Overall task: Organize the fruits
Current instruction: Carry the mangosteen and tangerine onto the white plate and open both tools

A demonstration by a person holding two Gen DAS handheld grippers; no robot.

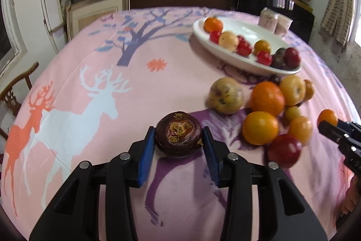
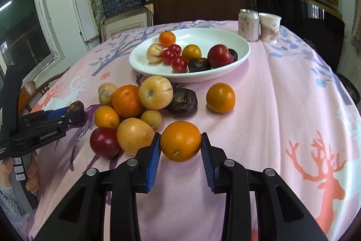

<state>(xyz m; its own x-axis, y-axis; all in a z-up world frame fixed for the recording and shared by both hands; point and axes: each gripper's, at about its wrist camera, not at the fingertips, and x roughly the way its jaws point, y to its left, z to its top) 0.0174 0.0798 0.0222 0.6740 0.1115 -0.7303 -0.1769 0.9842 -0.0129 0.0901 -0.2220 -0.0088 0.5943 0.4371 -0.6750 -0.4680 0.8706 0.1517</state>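
The left gripper clamps a dark mangosteen, its calyx facing the camera; the right gripper grasps an orange, its stem end pointing down toward the camera.

right gripper: cut off at frame edge, fruit in it mostly hidden | white dish fruit: smeared by blur | can lettering: too small to read | chair: partly cut off

Readable text: "GenRobot.AI", white lettering on the black plastic body of the left gripper, left of the right jaws. Pink can and paper cup, far beyond the jaws: markings illegible.
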